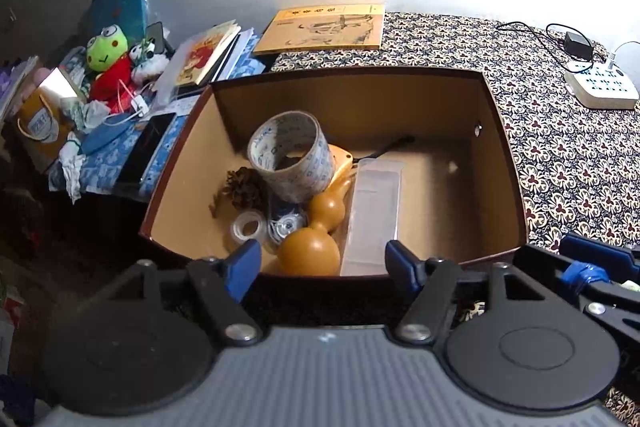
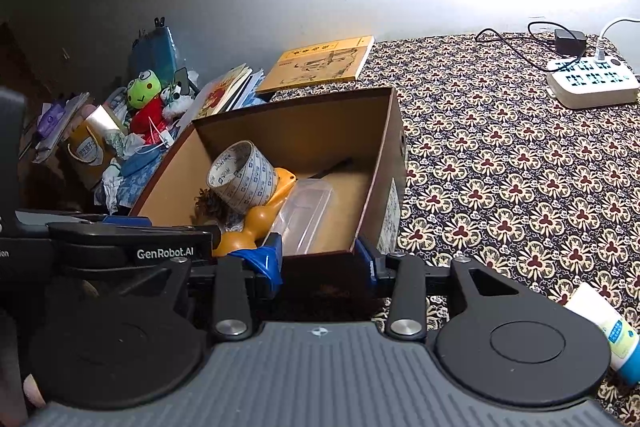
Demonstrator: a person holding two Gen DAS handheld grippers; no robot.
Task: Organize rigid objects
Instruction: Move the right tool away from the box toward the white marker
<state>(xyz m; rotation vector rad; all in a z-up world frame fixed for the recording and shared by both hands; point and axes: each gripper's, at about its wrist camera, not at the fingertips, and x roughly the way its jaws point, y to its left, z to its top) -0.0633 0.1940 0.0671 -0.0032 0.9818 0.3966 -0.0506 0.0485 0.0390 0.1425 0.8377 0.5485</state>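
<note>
The left claw [image 1: 318,261] is held wide open with nothing in it. Just past its tips, a brown box [image 1: 506,163] is seen on the patterned counter [image 1: 568,155]. Inside the box, a big tape roll [image 1: 292,155], a gourd [image 1: 316,227], a pine cone [image 1: 244,187] and a clear case [image 1: 374,215] are piled ahead of the left claw. The right claw [image 2: 320,259] is also spread open and empty, at the box's near wall. A tube [image 2: 612,335] is seen lying beside it, to the right.

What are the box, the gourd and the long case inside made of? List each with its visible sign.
Box: likely cardboard; matte tan walls, dark thin rim.
Gourd: seems dried gourd or wood; smooth ochre sheen.
Long case: probably plastic; translucent, frosted look.
</note>
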